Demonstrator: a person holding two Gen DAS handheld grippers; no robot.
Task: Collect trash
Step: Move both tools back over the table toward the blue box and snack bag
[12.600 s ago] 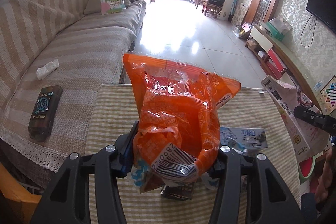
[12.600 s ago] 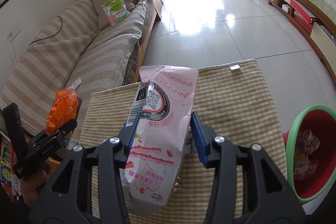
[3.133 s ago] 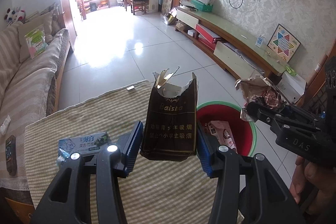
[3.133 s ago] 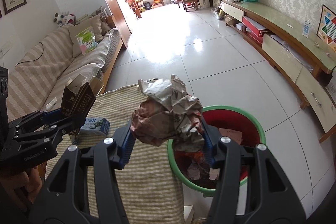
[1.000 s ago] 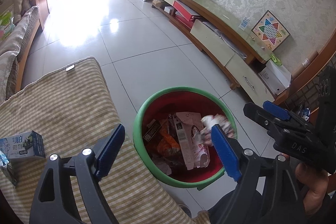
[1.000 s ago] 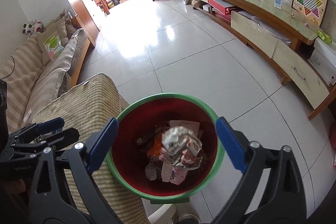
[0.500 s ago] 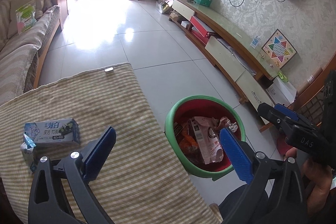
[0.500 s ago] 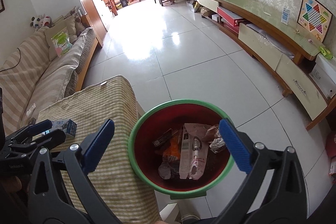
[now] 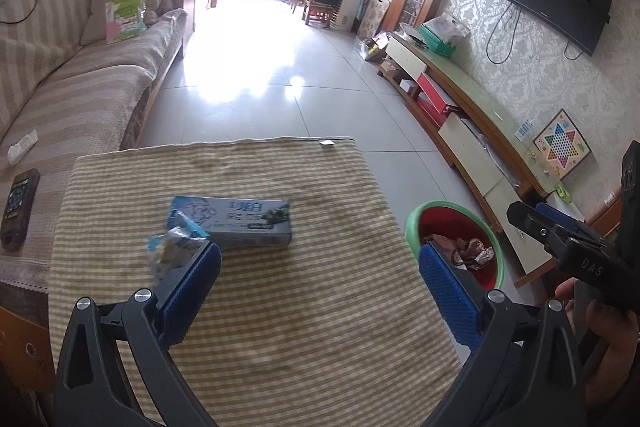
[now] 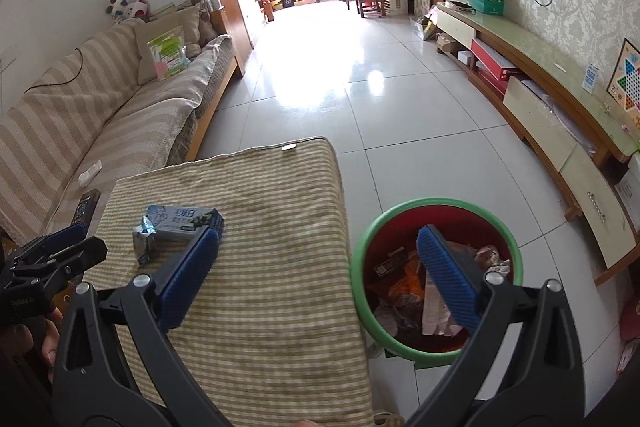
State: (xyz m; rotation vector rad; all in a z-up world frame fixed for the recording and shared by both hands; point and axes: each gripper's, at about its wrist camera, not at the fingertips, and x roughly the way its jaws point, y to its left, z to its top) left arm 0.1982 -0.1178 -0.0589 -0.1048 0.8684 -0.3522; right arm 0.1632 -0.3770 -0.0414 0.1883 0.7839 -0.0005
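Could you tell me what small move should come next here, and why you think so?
Probably bring the left gripper down over the blue box on the striped cloth and close on it. Both grippers are open with nothing between the fingers, the bin already holds trash, and the box and the small crumpled wrapper remain.

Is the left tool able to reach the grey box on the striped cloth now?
Probably yes. The left tool is open and empty, and the grey box lies just ahead; only a small crumpled wrapper sits beside it.
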